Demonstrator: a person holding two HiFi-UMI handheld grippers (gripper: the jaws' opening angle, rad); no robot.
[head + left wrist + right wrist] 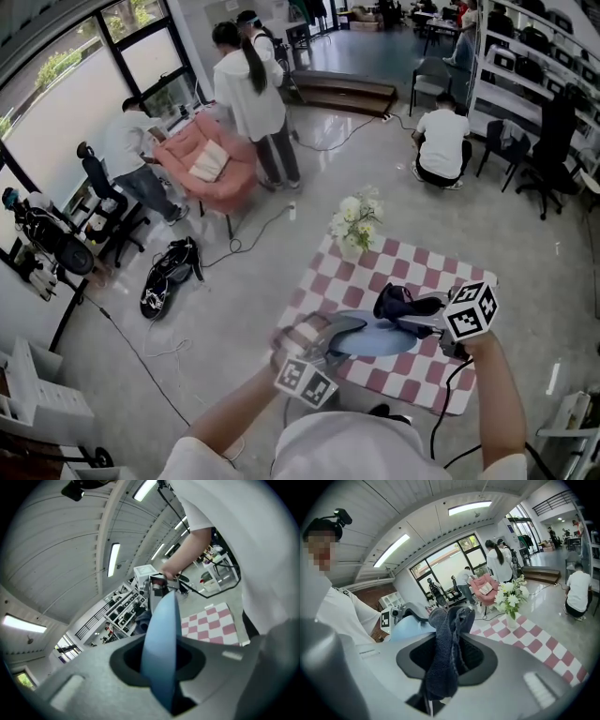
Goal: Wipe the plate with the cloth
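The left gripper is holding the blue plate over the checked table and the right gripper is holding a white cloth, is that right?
Not quite: the cloth in the right gripper is dark blue-grey, not white, as the right gripper view shows. The left gripper does hold the blue plate over the checked table.

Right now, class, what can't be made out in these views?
1. Face of the plate: edge-on in the left gripper view; cleanliness unclear.
2. Whether the cloth touches the plate: the cloth hides it in the right gripper view; too small in the head view.
3. Near left corner of the checked tablecloth: behind the left gripper in the head view.
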